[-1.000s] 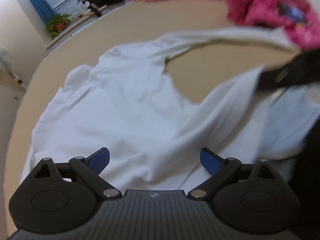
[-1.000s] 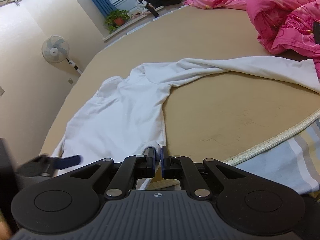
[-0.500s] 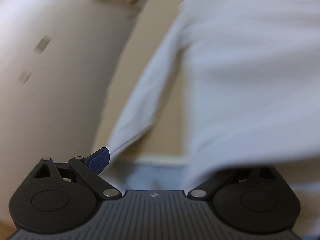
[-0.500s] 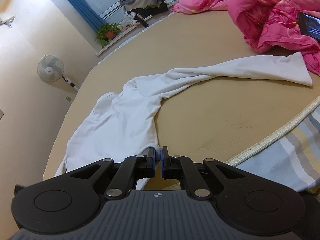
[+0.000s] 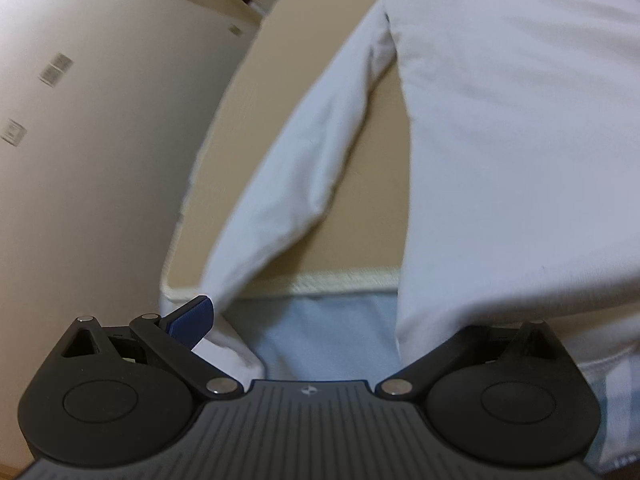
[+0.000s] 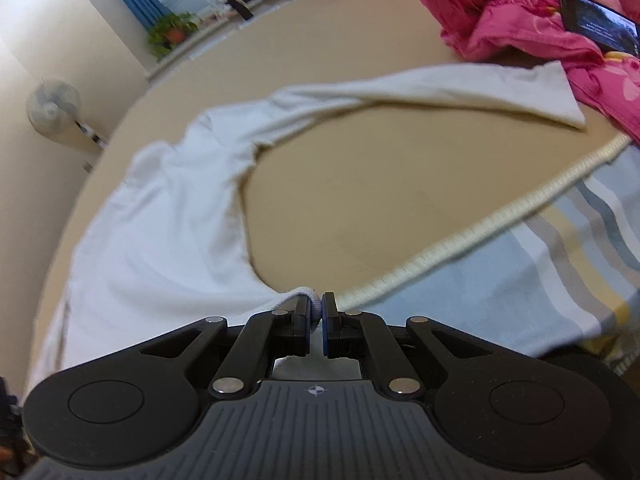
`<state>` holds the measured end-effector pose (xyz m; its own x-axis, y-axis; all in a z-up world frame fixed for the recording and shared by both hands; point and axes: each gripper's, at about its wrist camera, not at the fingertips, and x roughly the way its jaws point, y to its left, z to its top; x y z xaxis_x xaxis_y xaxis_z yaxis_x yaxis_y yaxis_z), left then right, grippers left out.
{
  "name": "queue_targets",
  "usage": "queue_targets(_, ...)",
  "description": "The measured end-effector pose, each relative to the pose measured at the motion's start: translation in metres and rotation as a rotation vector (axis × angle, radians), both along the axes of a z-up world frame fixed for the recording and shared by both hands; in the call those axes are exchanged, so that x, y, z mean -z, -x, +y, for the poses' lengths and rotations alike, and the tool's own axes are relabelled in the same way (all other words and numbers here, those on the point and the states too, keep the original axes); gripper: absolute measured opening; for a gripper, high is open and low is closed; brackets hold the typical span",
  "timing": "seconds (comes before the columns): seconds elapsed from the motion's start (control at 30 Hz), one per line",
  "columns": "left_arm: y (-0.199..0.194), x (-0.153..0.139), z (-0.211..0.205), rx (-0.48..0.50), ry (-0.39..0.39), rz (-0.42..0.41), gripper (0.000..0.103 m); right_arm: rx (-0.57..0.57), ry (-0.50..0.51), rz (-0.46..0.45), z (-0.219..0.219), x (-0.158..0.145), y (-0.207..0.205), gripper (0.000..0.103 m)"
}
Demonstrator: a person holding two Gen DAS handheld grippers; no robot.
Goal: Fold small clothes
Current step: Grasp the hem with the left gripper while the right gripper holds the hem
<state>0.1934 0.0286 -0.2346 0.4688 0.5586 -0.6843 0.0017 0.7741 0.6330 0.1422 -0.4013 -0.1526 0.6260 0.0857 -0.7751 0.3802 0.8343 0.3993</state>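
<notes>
Two tools work on one white shirt (image 6: 168, 240) spread across the tan bed (image 6: 360, 208). The right tool (image 6: 317, 312) is pinched tight on a corner of the shirt's hem at the bed's near edge. The left tool (image 5: 320, 320) stands wide apart, gripping nothing: its blue left finger (image 5: 192, 318) sits just beside a sleeve (image 5: 296, 168) hanging over the piped edge, while its right finger is hidden under the shirt's body. The other sleeve (image 6: 460, 88) reaches towards a pink quilt (image 6: 560, 20) (a dark phone (image 6: 596, 26) lies on it). A fan (image 6: 52, 108) stands by the wall.
</notes>
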Motion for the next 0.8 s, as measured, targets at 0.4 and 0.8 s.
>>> queue_targets(0.4,0.022,-0.075,0.001,0.218,0.201,-0.065,0.005,-0.111,0.226,0.007,0.042,-0.054,0.012,0.004)
queue_targets(0.8,0.052,-0.016,0.0,0.326,0.129,0.037,0.005,-0.133,0.277,0.215,0.055,-0.005,0.027,0.004)
